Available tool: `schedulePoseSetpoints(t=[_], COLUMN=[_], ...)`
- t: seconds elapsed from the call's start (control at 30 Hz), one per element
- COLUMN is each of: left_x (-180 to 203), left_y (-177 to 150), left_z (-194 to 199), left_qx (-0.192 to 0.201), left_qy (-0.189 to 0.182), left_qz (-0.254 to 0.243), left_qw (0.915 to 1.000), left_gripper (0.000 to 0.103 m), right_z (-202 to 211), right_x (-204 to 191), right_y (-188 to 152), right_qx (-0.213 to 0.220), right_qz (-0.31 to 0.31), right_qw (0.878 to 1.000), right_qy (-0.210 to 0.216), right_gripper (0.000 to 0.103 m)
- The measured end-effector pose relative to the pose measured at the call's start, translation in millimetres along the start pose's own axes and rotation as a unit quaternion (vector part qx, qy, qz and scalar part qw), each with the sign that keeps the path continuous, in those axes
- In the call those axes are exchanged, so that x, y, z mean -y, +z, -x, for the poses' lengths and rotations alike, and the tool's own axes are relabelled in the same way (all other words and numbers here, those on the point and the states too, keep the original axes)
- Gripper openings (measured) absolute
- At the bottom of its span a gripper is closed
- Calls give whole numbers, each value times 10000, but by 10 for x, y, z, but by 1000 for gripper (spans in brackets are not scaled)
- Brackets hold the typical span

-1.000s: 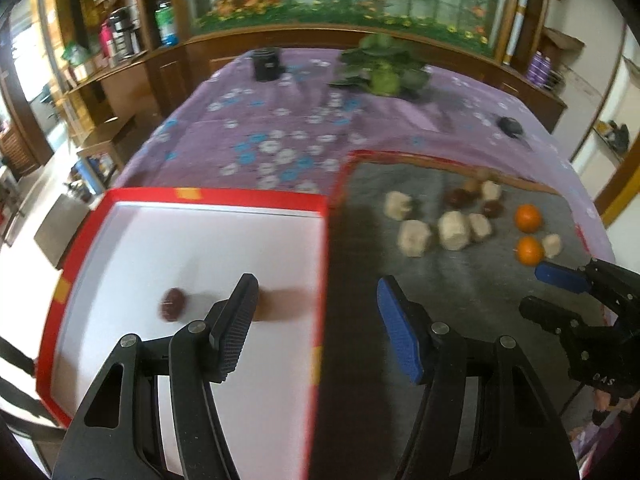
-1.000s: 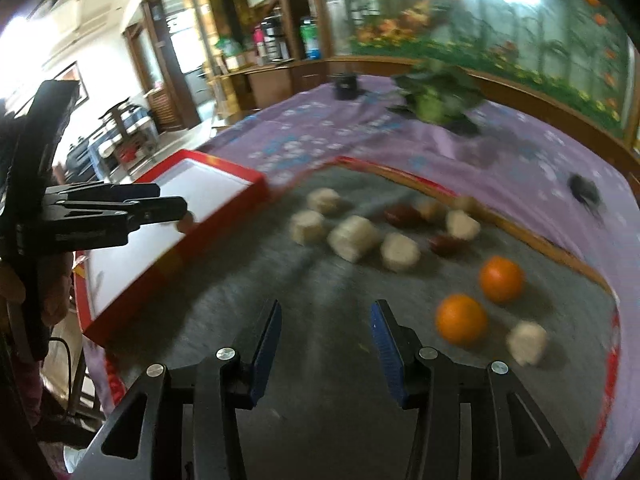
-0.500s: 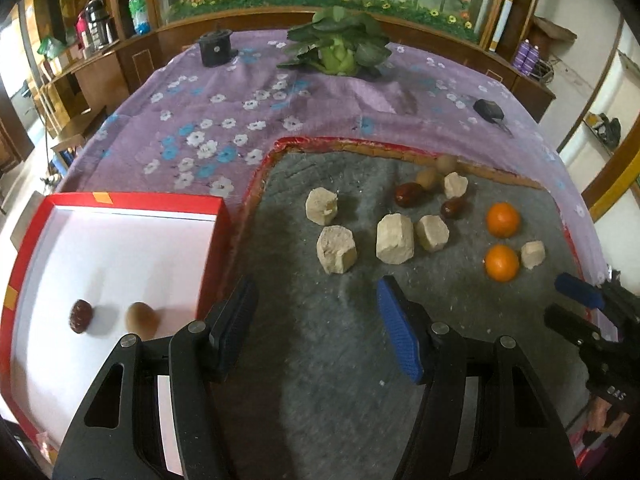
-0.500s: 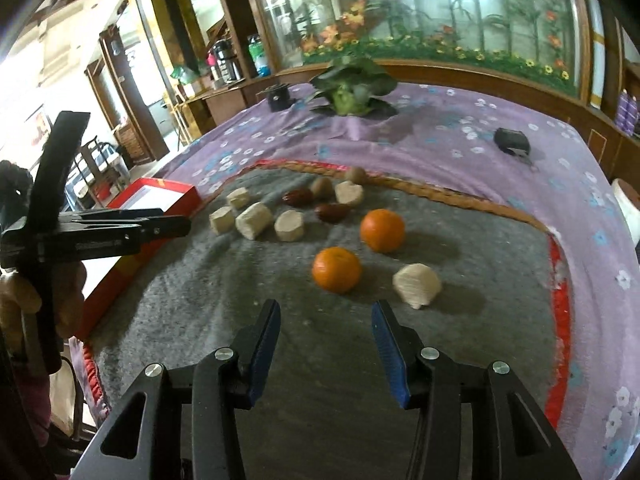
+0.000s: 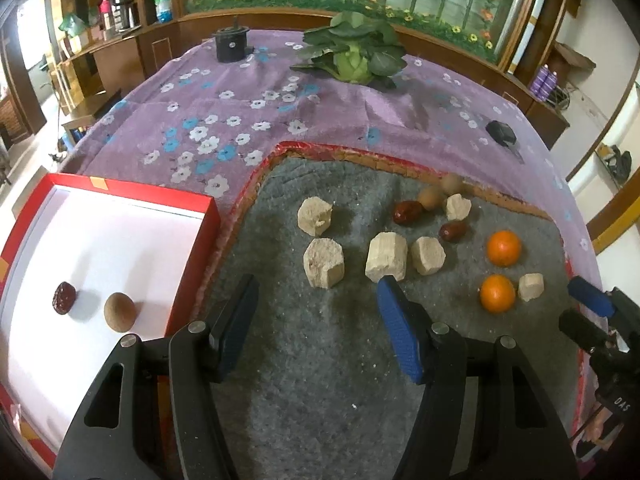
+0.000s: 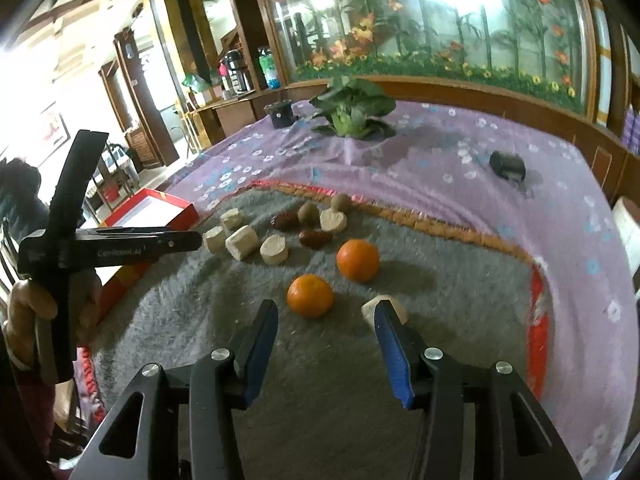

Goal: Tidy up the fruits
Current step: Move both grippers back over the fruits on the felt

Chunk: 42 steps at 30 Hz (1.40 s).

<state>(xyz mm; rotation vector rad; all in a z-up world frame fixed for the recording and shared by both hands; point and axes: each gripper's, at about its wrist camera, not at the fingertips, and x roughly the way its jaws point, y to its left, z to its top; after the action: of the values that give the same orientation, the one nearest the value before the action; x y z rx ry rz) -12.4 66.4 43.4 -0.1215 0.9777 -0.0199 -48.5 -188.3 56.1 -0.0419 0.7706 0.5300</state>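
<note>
On the grey mat (image 5: pixel 320 360) lie two oranges (image 5: pixel 503 248) (image 5: pixel 497 293), two red dates (image 5: pixel 407 212), two brown round fruits (image 5: pixel 431 198) and several beige chunks (image 5: pixel 323 263). The red-rimmed white box (image 5: pixel 192 280) at left holds a date (image 5: pixel 64 297) and a brown round fruit (image 5: pixel 119 312). My left gripper (image 5: pixel 316 312) is open and empty above the mat's near left. My right gripper (image 6: pixel 326 328) is open and empty just before the near orange (image 6: pixel 310 295); a beige chunk (image 6: pixel 376 305) lies by its right finger.
A purple flowered cloth (image 5: pixel 240 120) covers the table. A green cabbage (image 5: pixel 352 60) and a black pot (image 5: pixel 231 44) stand at the far side. A small black object (image 5: pixel 501 133) lies at the far right. A glass aquarium lies beyond the table.
My left gripper has swung right from over the box to over the mat, leaving a brown fruit in the box. My right gripper has moved closer to the near orange.
</note>
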Motion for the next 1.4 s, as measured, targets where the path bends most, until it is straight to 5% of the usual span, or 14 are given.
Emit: schedulePoseSetpoints(t=[0.57, 0.87, 1.4], left_x=[268, 201, 35], left_y=[-71, -5, 206], left_z=[181, 55, -328], left_qx=[56, -78, -432], left_qy=[350, 169, -125], left_qz=[-92, -239, -780], left_qw=[9993, 9995, 9959], left_gripper=[62, 62, 62], right_z=[185, 239, 159], right_x=[59, 213, 377], right_y=[20, 0, -52], right_qx=[473, 659, 254], right_qz=[154, -9, -678], right_qw=[9970, 9971, 9974], right_qy=[591, 380, -57], right_gripper=[51, 58, 58])
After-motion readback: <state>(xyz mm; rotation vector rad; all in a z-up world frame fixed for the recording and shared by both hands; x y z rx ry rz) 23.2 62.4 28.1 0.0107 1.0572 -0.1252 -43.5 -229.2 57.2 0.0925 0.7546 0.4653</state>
